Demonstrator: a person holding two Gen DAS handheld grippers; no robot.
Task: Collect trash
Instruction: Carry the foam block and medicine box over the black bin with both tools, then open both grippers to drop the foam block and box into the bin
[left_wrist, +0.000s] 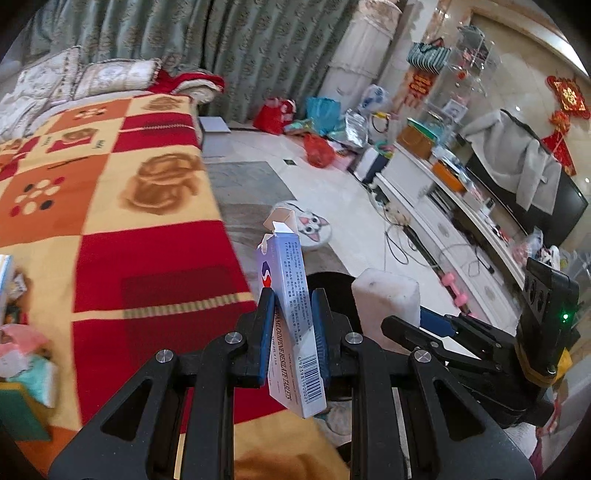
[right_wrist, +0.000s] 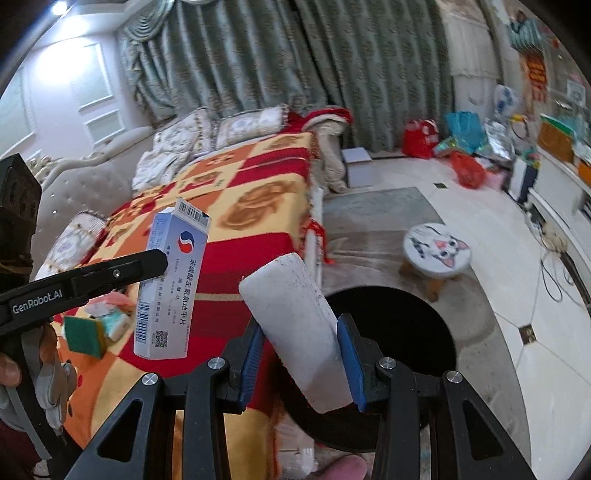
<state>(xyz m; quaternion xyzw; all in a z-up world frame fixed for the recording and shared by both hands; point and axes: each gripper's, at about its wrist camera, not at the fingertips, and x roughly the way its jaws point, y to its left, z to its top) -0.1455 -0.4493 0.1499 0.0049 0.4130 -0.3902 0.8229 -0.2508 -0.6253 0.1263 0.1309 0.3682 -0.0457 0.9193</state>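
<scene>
Clamped in the left tool (left_wrist: 291, 325), a pill box (left_wrist: 291, 314) stands upright above the bed (left_wrist: 147, 258). Right tool (right_wrist: 301, 354) is clamped on a foam block (right_wrist: 295, 325), bin (right_wrist: 399, 332) just beyond it.

Both grippers were matte black linkage frames, each pair of arms pinned with round silver screws. The left gripper (left_wrist: 293, 321) carried ribbed blue pads on the inner faces of its fingers (left_wrist: 264, 332). The right gripper (right_wrist: 301, 354) had the same blue pads on its fingers (right_wrist: 351, 358). White lettering reading "GenRobot.AI" ran along the side of the left gripper's arm. Behind the right gripper's linkage sat a black block with a small green light and a yellow band beneath it. The hand (right_wrist: 44, 369) behind the lettering wore a light grey glove.
</scene>
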